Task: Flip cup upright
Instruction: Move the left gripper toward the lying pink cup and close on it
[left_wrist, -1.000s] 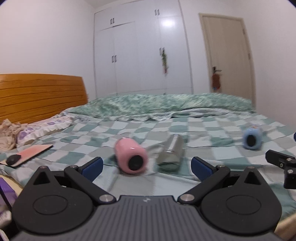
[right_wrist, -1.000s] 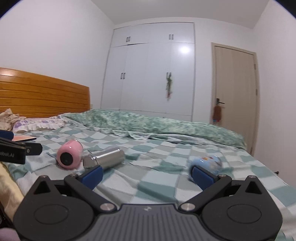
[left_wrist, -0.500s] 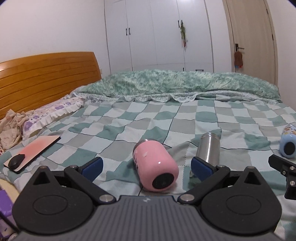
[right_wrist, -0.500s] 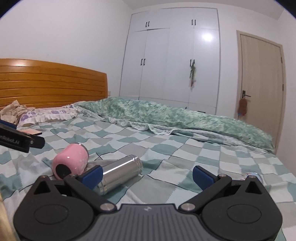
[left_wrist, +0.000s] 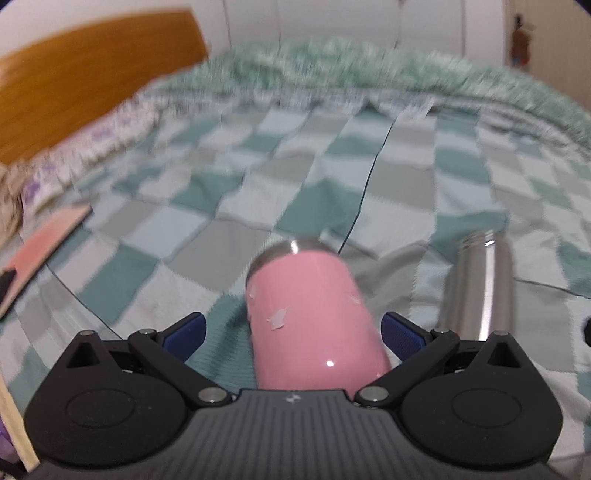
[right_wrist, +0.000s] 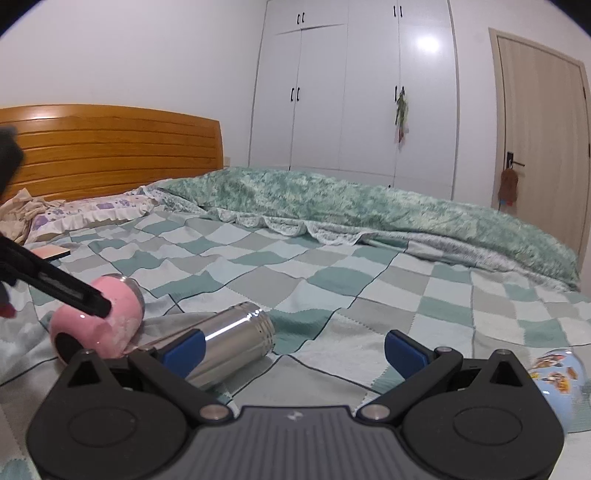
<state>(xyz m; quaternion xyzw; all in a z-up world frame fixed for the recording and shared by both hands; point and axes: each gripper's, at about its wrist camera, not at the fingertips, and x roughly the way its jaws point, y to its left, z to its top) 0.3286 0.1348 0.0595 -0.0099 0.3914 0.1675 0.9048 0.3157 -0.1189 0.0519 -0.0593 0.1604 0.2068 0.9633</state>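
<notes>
My left gripper (left_wrist: 291, 334) has its jaws spread wide with the pink cup (left_wrist: 314, 317) lying between the two blue pads (left_wrist: 184, 332) — the right-hand pad sits just beside the cup's wall, the left-hand one stands apart from it, and nothing is pinched. The cup lies on its side on the checked bedspread (left_wrist: 258, 177), its steel rim pointing away toward 12 o'clock and its base toward my camera. This view is smeared by motion blur, so fine detail is lost. At 2 o'clock from the cup a steel flask (left_wrist: 480, 288) lies on its side as well, near but not touching it. At 9 o'clock, at the bed's edge, I see a pink flat pad (left_wrist: 48, 240). Through the right wrist camera, my right gripper (right_wrist: 293, 349) is also spread open and holds nothing — the steel flask (right_wrist: 236, 339) lies partly behind its left pad, the pink cup (right_wrist: 99, 325) rests at 10 o'clock with a black finger of the left gripper across it, and a pale blue cartoon-printed cup (right_wrist: 554, 380) lies at 3 o'clock. A wooden headboard (right_wrist: 110, 147) and white wardrobe (right_wrist: 351, 92) stand beyond.
</notes>
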